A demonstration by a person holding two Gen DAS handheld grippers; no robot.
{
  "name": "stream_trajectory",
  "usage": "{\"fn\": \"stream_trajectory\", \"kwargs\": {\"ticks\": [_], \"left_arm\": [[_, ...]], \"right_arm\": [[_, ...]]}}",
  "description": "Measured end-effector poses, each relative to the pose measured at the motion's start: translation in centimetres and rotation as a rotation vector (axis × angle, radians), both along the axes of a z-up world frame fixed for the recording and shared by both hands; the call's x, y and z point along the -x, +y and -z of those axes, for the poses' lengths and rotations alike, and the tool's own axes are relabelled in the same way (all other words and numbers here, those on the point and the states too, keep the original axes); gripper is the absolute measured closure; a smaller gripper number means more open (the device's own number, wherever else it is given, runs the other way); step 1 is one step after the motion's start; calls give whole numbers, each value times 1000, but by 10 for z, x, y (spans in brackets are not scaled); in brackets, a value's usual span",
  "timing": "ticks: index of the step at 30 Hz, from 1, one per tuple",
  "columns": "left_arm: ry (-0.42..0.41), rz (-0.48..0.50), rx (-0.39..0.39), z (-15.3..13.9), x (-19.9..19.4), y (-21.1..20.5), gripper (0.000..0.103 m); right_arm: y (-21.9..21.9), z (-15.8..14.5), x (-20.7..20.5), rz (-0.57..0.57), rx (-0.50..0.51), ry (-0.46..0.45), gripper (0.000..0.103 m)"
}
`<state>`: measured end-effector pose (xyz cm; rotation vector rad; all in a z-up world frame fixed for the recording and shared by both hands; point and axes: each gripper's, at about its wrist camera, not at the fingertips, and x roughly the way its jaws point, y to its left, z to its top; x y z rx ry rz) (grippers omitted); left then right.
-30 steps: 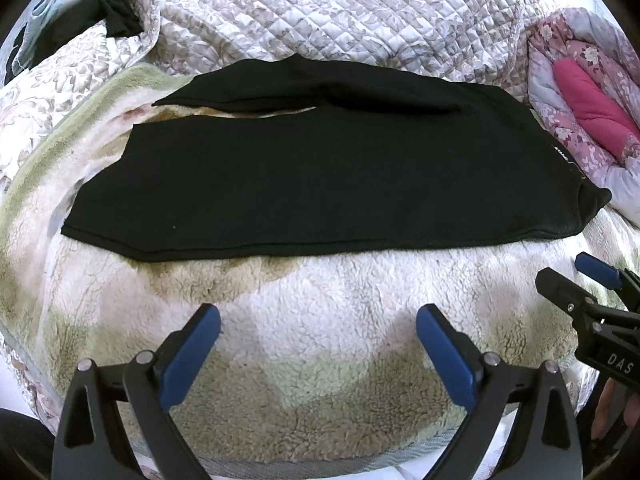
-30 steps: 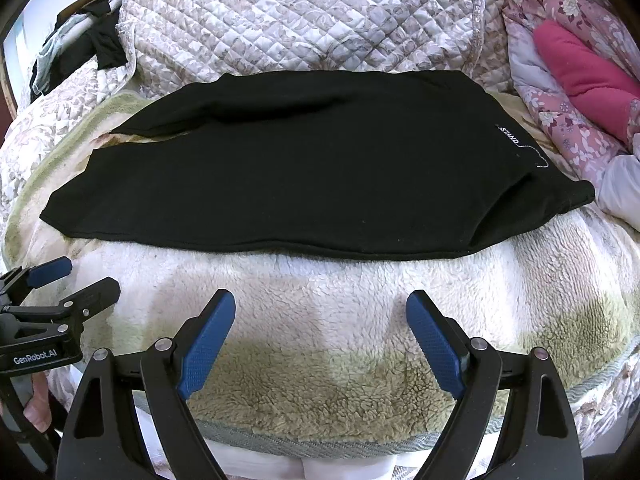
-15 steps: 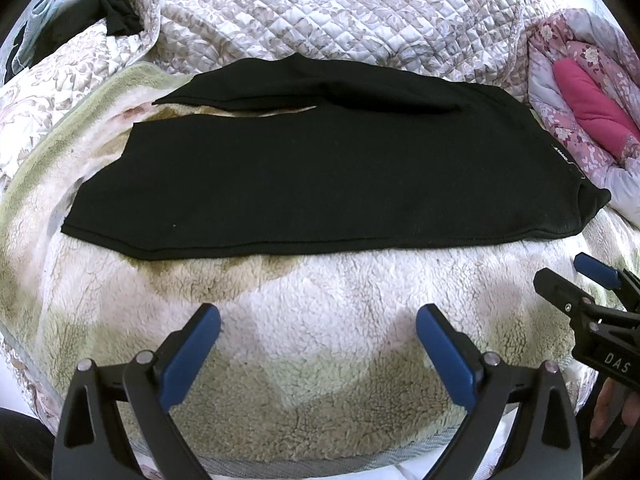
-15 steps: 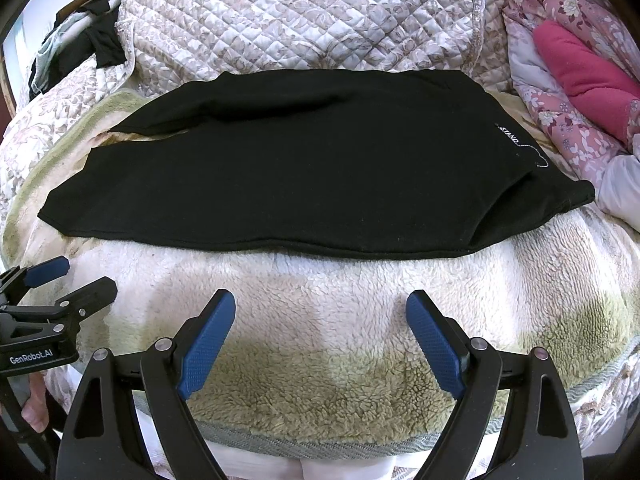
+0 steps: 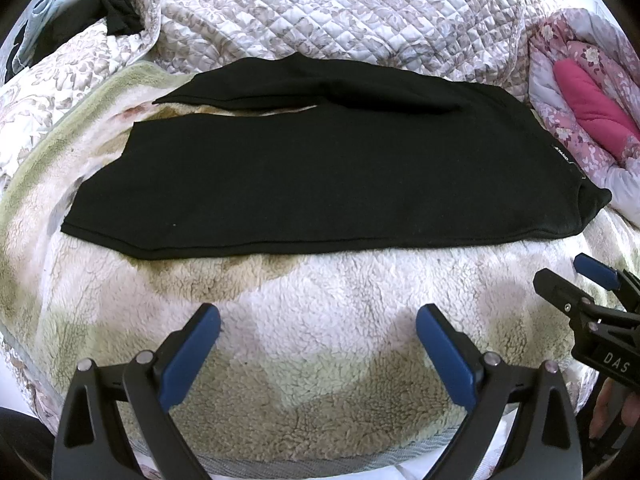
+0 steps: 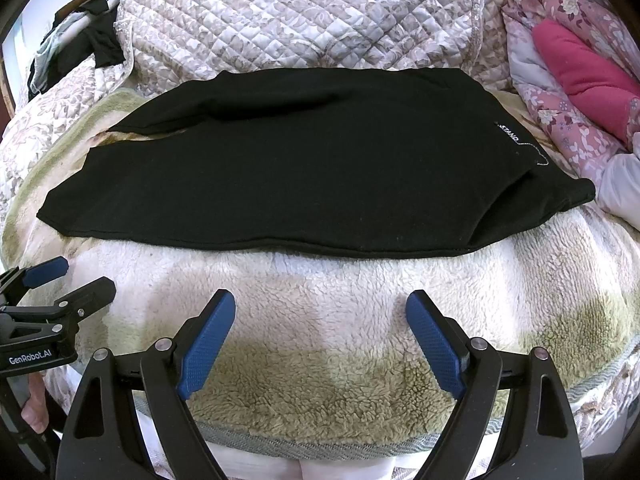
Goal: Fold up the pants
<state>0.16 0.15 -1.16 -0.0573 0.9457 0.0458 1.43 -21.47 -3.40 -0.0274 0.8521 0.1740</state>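
Black pants [image 5: 320,168] lie flat across a fleecy blanket, legs pointing left and waistband with a small white label at the right; they also show in the right wrist view [image 6: 312,168]. The two legs lie side by side, slightly apart at the left. My left gripper [image 5: 318,324] is open and empty, hovering over the blanket in front of the pants' near edge. My right gripper [image 6: 320,312] is open and empty, also short of the near edge. Each gripper shows at the side of the other's view.
The fleece blanket [image 5: 320,380] covers the bed up to its front edge. A quilted cover [image 5: 340,12] is bunched behind the pants. Pink floral bedding [image 5: 588,96] lies at the right, dark clothes [image 5: 100,12] at the far left.
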Motion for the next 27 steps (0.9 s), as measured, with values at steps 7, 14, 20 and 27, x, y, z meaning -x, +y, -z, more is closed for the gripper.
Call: {"fn": "stream_trajectory", "kwargs": {"ticks": [7,14,20,27], "left_arm": [[1,1,-1,1,1,0,3],[1,1,-2,1,0,0,3],[2,1,-1,1,1,0,3],[3,1,-2,1,1,0,3]], "right_arm": [[-2,2,-1,0,1,3,15],[-2,3,-1,0,1,3,15],[-2,4,-1,0,1,4,15],[-3,6,-2,-1,5,6,15]]}}
